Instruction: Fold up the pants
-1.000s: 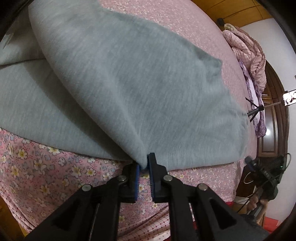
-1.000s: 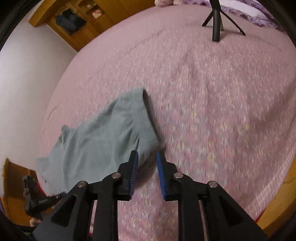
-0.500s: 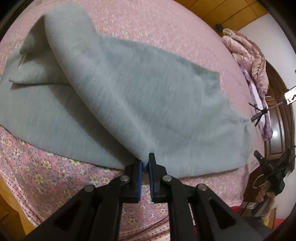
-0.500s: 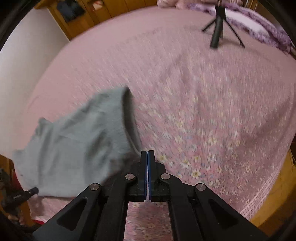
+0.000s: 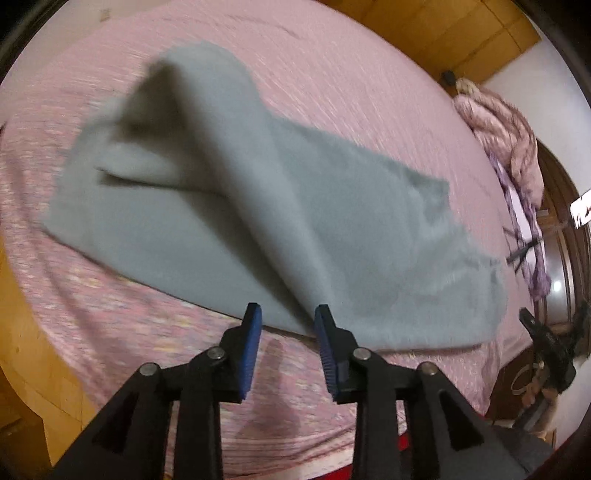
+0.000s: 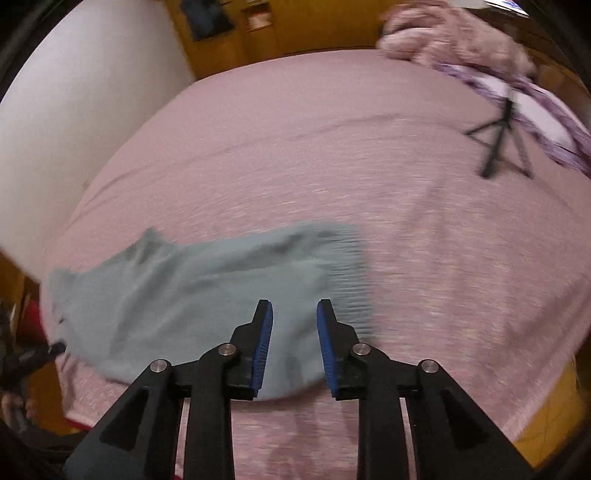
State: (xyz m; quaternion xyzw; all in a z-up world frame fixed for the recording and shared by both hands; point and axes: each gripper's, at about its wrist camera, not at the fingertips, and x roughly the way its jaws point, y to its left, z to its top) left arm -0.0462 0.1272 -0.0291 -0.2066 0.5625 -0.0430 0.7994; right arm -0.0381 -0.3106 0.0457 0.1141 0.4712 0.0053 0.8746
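Observation:
The grey pants [image 5: 280, 229] lie on the pink floral bedspread [image 5: 332, 74], with one layer folded over and bulging up toward the far left. My left gripper [image 5: 287, 314] is open above the near edge of the pants, its blue pads apart and empty. In the right wrist view the pants [image 6: 192, 295] lie to the left, with the ribbed waistband [image 6: 351, 273] at their right end. My right gripper [image 6: 294, 308] is open and empty above the near waistband corner. Both views are motion-blurred.
A black tripod [image 6: 498, 144] stands on the bed at the far right. A pile of pink and purple bedding [image 5: 509, 136] lies at the bed's far end. Wooden cabinets [image 6: 221, 33] line the wall. The wooden bed frame [image 5: 33, 369] shows at the near left.
Both grippers have opened and let go of the pants. Both have pulled up and back from the cloth, which now lies on the bed.

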